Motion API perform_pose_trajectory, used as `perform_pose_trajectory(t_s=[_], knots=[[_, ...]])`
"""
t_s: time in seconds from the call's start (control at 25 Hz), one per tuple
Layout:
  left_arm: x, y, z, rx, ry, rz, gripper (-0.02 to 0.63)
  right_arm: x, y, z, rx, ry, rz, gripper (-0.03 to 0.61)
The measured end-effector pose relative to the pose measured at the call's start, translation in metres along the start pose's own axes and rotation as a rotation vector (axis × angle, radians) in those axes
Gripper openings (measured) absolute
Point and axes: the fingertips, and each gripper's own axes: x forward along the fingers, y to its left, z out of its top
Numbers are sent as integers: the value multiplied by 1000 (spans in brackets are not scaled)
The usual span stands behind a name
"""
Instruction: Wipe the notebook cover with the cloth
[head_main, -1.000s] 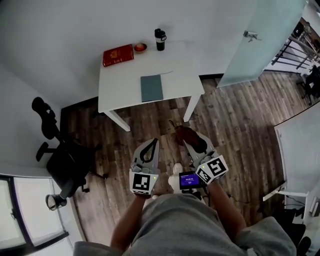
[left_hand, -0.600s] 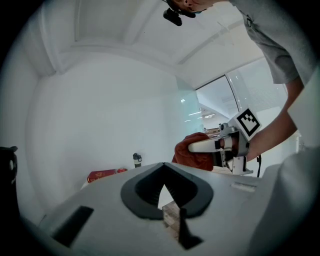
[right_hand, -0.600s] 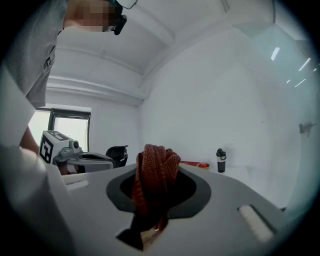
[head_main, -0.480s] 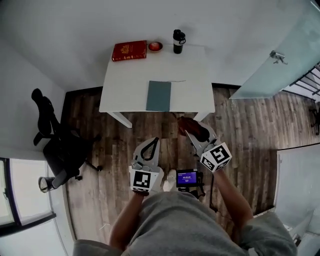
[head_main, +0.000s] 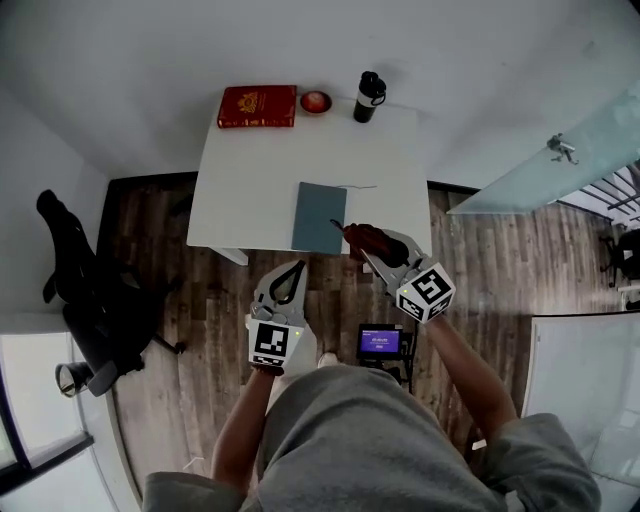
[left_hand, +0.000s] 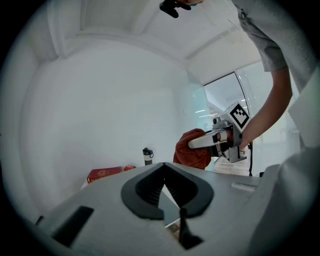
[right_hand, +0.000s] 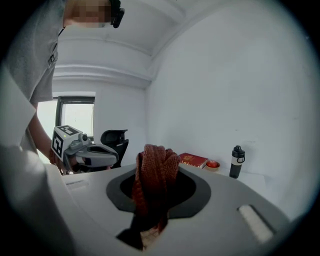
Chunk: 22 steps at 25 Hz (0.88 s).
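Note:
A grey-blue notebook lies flat near the front edge of the white table. My right gripper is shut on a bunched rust-red cloth, held just off the table's front edge, right of the notebook. The cloth fills that gripper's jaws in the right gripper view. My left gripper hangs over the floor below the notebook, its jaws shut with nothing between them. From the left gripper view the cloth shows in the other gripper.
At the table's back edge stand a red book, a small red bowl and a dark bottle. A black office chair is at the left on the wooden floor. A small lit screen sits on the floor by my feet.
The table has drawn closer in the head view. My right gripper has carried the cloth up to the table's front edge beside the notebook. The left gripper stays shut, below the table.

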Motion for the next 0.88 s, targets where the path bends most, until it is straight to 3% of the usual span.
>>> perform_pose_trajectory(t_s=[0.36, 0.52, 0.88], knots=[[51, 55, -40, 15, -4, -103, 20, 92, -55, -19, -48, 155, -2, 94], [60, 63, -79, -7, 61, -146, 45, 122, -73, -35, -52, 193, -2, 94], [86, 79, -160, -20, 222, -212, 85, 191, -111, -85, -84, 296, 91, 95]])
